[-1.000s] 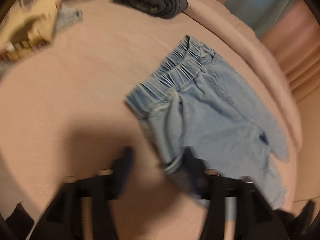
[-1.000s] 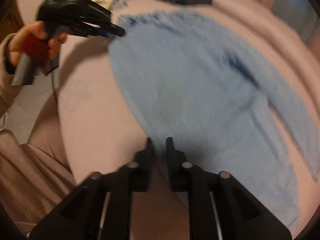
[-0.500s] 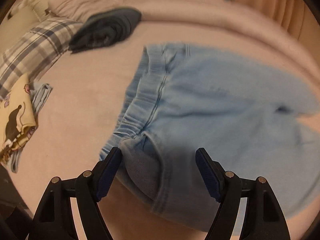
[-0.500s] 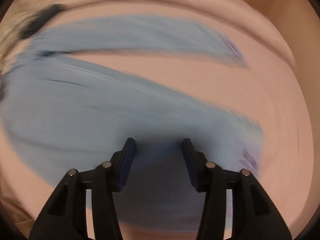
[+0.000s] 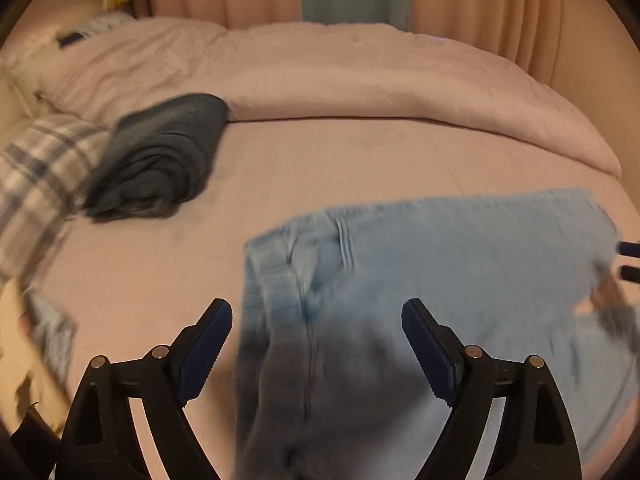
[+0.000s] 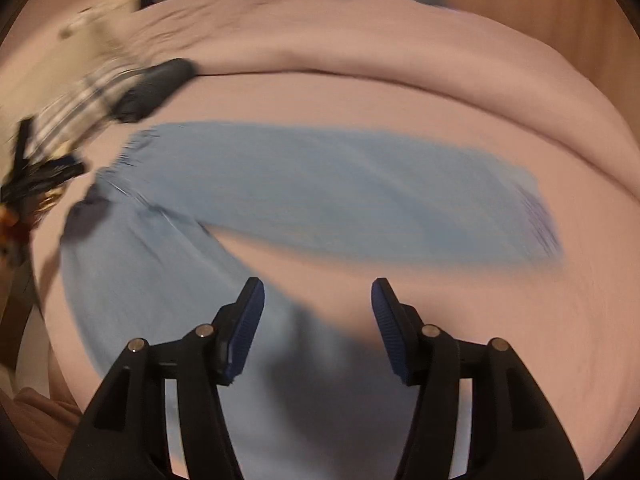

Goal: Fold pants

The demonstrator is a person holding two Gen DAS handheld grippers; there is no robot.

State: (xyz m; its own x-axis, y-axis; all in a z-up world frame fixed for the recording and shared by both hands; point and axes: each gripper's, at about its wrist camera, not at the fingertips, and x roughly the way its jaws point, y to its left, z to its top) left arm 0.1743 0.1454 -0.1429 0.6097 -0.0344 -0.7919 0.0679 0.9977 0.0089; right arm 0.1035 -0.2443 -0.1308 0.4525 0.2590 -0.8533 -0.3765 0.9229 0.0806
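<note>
Both opening over pale blue pants [image 5: 460, 280] and gripping nothing: left gripper [image 5: 316, 344] above waistband, right gripper [image 6: 318, 320] above one leg.

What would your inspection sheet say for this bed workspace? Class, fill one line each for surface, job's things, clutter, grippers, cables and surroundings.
Surface: pink bed sheet, a bunched pink duvet along its far side.
Job's things: light blue pants lying on the sheet, legs apart, not yet folded.
Clutter: dark folded garment; plaid cloth at the left edge.
Grippers: left gripper over the waistband end, jaws opening, clear of the fabric; right gripper over the near leg, jaws opening, clamping nothing.
Cables: nothing seen.
Surroundings: pink curtains behind the bed.
</note>
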